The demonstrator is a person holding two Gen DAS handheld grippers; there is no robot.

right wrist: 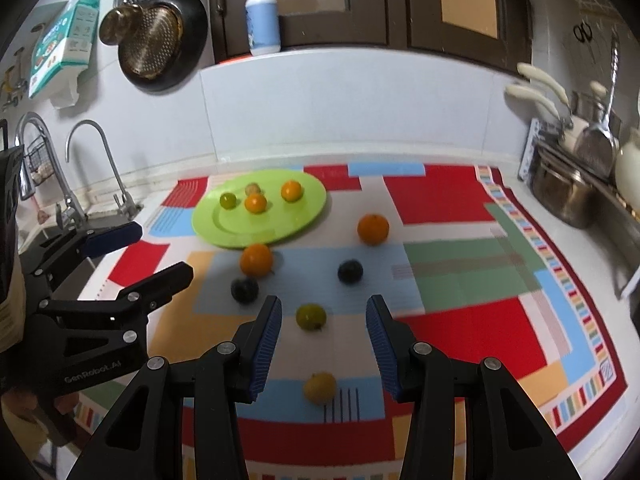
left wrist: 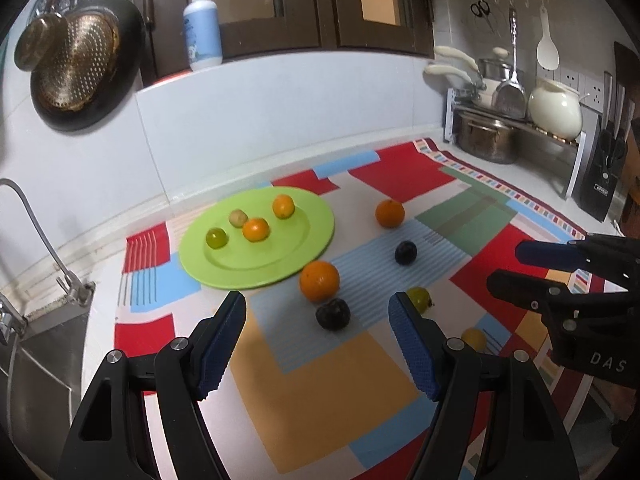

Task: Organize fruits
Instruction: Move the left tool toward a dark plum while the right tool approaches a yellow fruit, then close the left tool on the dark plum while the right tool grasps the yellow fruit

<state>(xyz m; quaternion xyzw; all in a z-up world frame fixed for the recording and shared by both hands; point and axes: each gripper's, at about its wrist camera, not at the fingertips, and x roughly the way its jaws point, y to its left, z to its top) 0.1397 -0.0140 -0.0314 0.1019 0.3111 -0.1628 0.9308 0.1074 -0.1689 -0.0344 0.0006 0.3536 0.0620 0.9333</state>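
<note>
My left gripper (left wrist: pixel 316 344) stood open and empty, tilted down over a dark plum (left wrist: pixel 333 313) beside an orange (left wrist: pixel 319 281). My right gripper (right wrist: pixel 324 344) was open too, narrower, nothing held, a green fruit (right wrist: pixel 311 317) between its fingers' line and a yellow fruit (right wrist: pixel 319 387) nearer. Readable: "DAS" and "GenRobot.AI" on the gripper bodies. Green plate (left wrist: pixel 280 268) held four fruits; patterned mat (left wrist: pixel 328 400) offered open room around.
</note>
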